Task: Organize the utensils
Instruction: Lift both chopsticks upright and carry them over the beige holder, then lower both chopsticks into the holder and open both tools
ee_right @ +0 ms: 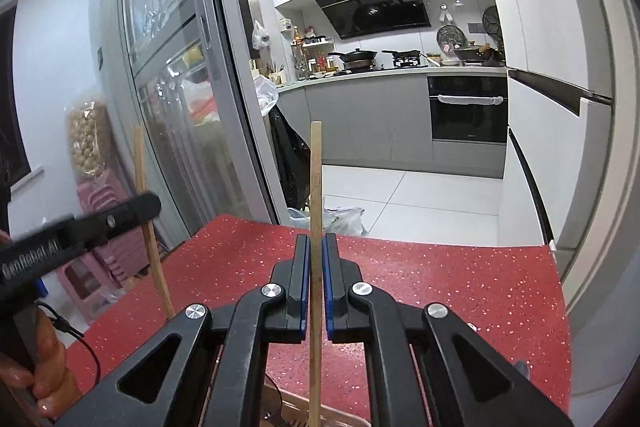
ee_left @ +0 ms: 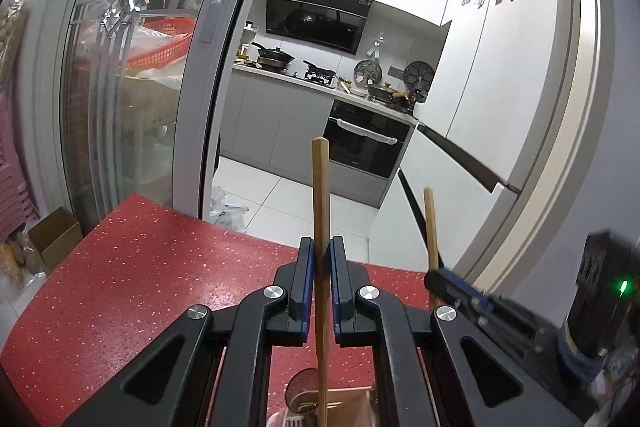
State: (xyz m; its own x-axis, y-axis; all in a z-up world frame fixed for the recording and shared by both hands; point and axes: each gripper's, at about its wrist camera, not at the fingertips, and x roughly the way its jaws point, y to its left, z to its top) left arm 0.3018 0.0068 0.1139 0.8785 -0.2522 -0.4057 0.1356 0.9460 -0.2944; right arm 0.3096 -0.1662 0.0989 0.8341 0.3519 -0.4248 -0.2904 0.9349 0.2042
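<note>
Each pair of tongs, left and right, is clenched on one upright wooden chopstick above the red desk.

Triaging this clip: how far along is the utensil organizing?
Done: nothing visibly sorted. In hand: left claw shut on one upright chopstick, right claw shut on another chopstick, above the red table. Left: placing both; a holder below is only partly visible.
</note>
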